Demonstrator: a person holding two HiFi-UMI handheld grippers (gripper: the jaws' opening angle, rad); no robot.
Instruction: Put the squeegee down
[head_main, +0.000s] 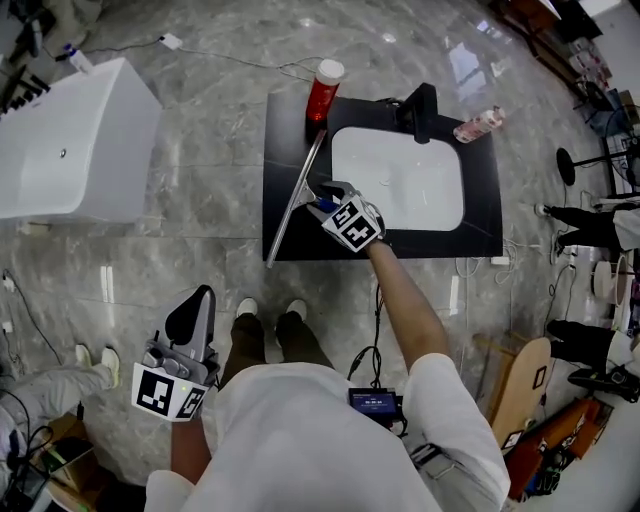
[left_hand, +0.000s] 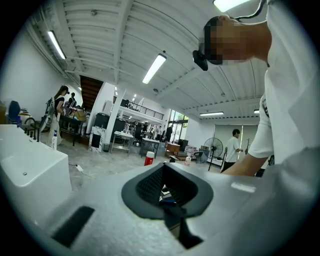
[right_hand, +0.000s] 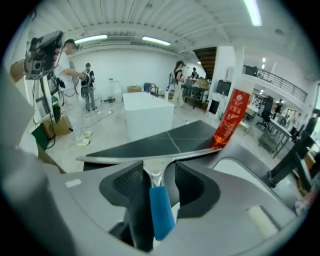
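Note:
The squeegee (head_main: 295, 200) has a long metal blade and a blue handle (right_hand: 161, 210). Its blade (right_hand: 150, 159) runs along the left part of the black counter (head_main: 285, 150), from the red bottle (head_main: 322, 90) to the front left corner. My right gripper (head_main: 325, 192) is over the counter with the handle between its jaws. That gripper (right_hand: 160, 182) is open, and a gap shows on the handle's right side. My left gripper (head_main: 190, 315) hangs low beside the person's leg, away from the counter. In its own view the left gripper (left_hand: 164, 187) looks shut and empty.
A white sink basin (head_main: 400, 180) is set into the counter, with a black faucet (head_main: 420, 110) behind it and a pink bottle (head_main: 478, 125) at the back right. A white bathtub (head_main: 70, 140) stands to the left. Cables lie on the marble floor, and people stand around.

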